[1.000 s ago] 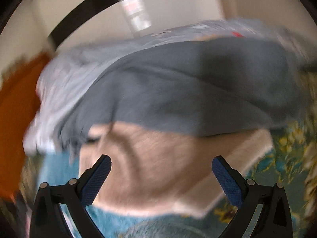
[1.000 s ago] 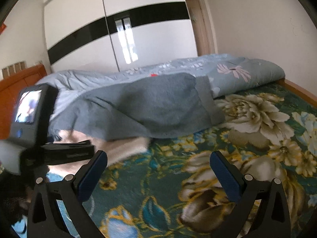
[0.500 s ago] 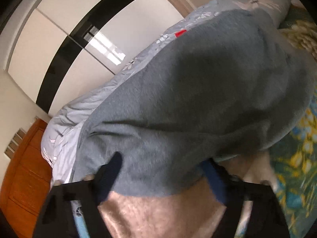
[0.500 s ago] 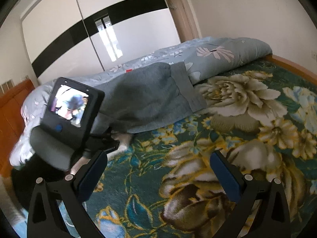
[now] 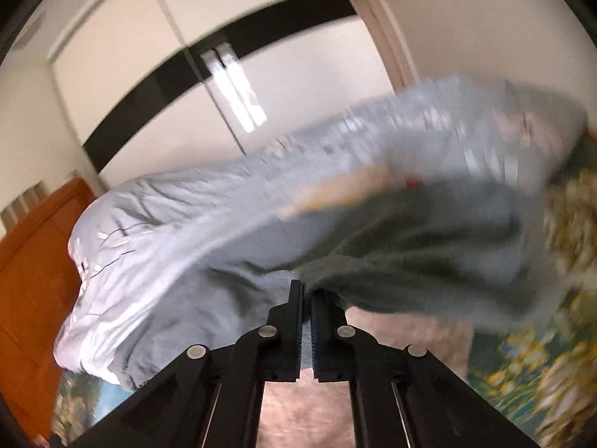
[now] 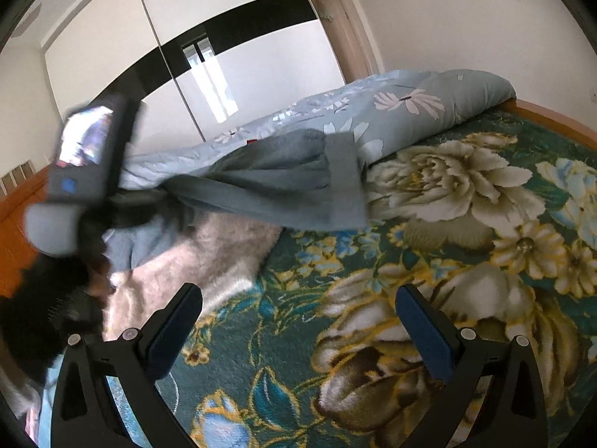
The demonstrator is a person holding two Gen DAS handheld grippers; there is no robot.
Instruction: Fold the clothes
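Note:
A grey-blue garment point(image 6: 276, 183) lies across the bed, one end lifted off a beige fuzzy garment point(image 6: 209, 257) beneath it. My left gripper point(image 5: 306, 291) is shut on the grey garment's point(image 5: 410, 246) edge, and cloth shows between its pads. Seen from the right wrist, the left gripper point(image 6: 149, 201) hangs raised at the left, pulling the grey cloth taut, blurred by motion. The beige garment point(image 5: 406, 332) shows below the lifted edge. Low over the floral bedspread, my right gripper point(image 6: 298, 310) stands open with nothing between its fingers.
A rolled light blue floral quilt point(image 6: 403, 104) runs along the back of the bed. The green floral bedspread point(image 6: 466, 224) covers the right side. An orange wooden headboard point(image 5: 33, 280) stands at the left, and a white wardrobe point(image 6: 231, 41) with a black band behind.
My left gripper went from wide open over the beige garment to shut on the grey garment's edge, and rose with it. The right gripper stayed open and shifted only slightly.

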